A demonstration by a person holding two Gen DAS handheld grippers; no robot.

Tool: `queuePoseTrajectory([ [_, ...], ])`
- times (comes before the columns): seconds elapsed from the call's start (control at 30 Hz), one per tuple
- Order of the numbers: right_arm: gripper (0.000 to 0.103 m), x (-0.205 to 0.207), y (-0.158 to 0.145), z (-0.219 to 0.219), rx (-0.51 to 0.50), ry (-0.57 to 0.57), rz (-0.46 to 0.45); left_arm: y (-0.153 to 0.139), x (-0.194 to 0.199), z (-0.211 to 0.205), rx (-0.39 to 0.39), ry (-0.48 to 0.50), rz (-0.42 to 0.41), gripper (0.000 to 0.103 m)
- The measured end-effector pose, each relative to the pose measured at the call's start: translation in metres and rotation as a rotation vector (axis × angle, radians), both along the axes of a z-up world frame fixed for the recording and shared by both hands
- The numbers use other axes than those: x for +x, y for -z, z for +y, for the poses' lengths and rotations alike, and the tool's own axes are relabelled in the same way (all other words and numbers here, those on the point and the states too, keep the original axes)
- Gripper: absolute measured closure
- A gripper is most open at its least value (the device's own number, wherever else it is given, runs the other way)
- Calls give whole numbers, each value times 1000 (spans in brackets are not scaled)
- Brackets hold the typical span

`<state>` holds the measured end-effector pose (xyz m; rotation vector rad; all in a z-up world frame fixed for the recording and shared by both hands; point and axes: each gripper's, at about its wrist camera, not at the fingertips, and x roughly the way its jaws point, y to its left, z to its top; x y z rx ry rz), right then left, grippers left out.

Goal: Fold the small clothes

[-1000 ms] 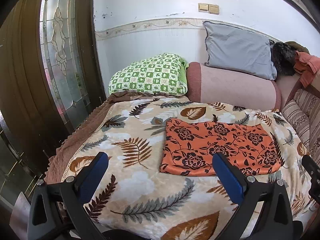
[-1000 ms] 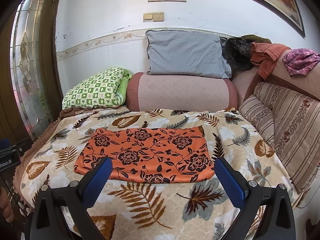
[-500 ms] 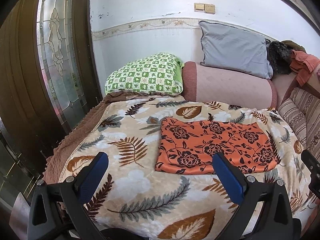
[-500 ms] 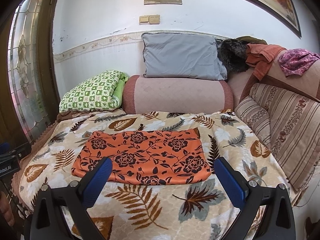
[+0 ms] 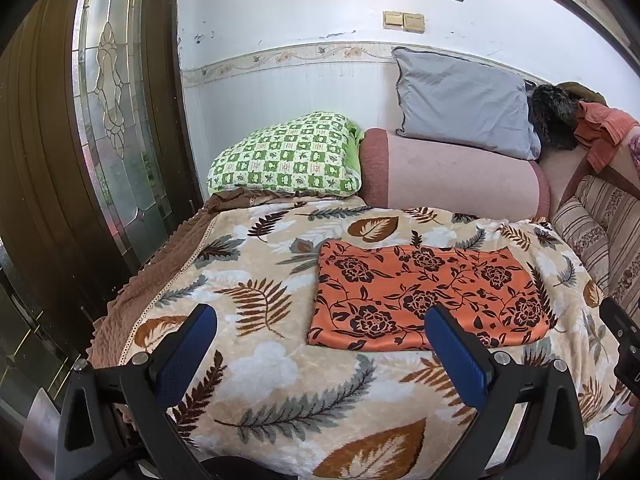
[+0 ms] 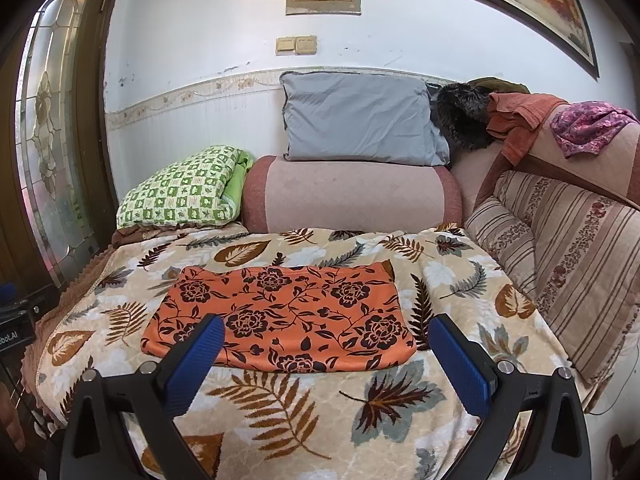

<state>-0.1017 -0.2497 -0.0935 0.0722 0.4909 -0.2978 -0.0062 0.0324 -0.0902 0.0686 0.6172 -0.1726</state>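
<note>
Nearest, left wrist view: left gripper [image 5: 320, 344], blue-padded fingers [image 5: 184, 354] spread wide, holding nothing, raised above the near part of the bed.

Nearest, right wrist view: right gripper [image 6: 324, 354], fingers [image 6: 460, 364] equally wide apart, holding nothing, raised over the bed's near edge.

Beneath both: leaf-print blanket [image 5: 260, 380], cream with brown and grey fronds, covering the bed and carrying the cloth.

Middle distance: orange floral cloth [image 5: 424, 300], a flat rectangle with black roses, lying on the blanket ahead of both grippers and touched by neither. Its long axis runs left to right across both views; its near long edge faces the fingers. In the left wrist view it sits ahead and to the right, only the right-hand finger overlapping its near edge in the picture. In the right wrist view the same cloth [image 6: 280, 316] lies almost centred between the fingers, its near edge just beyond their tips. Judgement: the right gripper appears better lined up with the cloth's middle, the left gripper nearer its left end; a fold would likely start from the near edge or the two short ends. Whether the cloth is already doubled cannot be told.

Further: green checked pillow [image 5: 284, 156] at the left, pink bolster [image 5: 452, 176] beside it, grey pillow [image 5: 464, 108] resting on the bolster against the wall.
</note>
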Motion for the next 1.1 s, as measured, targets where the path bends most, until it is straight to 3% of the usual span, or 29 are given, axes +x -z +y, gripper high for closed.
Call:
queuePoseTrajectory([
  [1.1,0,-12,-3,-14,22,42,-19,-15,-8,-17,15,51,-16,0],
])
